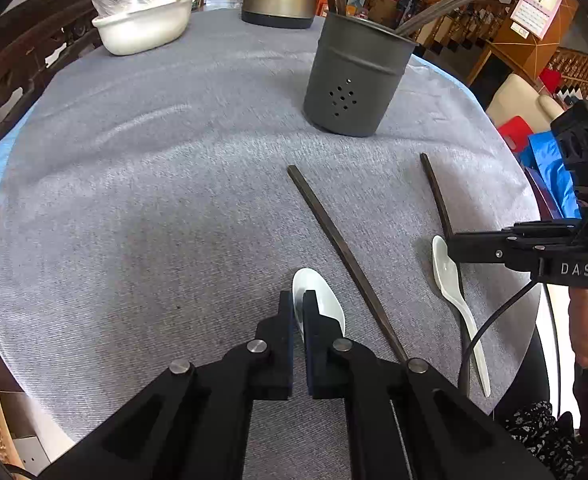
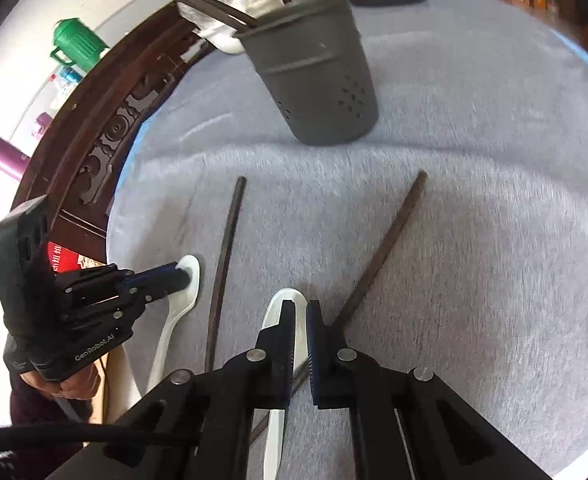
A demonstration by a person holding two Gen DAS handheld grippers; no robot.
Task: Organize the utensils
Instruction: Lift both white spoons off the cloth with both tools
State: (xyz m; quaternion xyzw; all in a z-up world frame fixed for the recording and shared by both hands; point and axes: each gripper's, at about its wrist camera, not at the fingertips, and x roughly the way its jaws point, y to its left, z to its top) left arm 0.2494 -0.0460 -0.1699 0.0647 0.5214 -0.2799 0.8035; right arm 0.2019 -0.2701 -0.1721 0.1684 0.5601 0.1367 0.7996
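Two spoons: white, on the grey cloth, one in each gripper.
Left gripper [image 1: 298, 312]: clamped on left spoon [image 1: 319, 300] bowl.
Right gripper [image 2: 299, 320]: clamped on right spoon [image 2: 284, 304].
Chopsticks [image 1: 345, 260]: two loose on the cloth.
Holder [image 1: 355, 80]: upright beyond them, sticks inside.

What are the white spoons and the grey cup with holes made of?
White spoons: probably glazed ceramic, maybe hard plastic. They look smooth, glossy and thick, with a deep, soup-spoon bowl.

Grey cup: likely matte plastic or painted metal. The surface is dull, with a moulded ridge round it and punched drain holes low on the wall. I cannot tell which.
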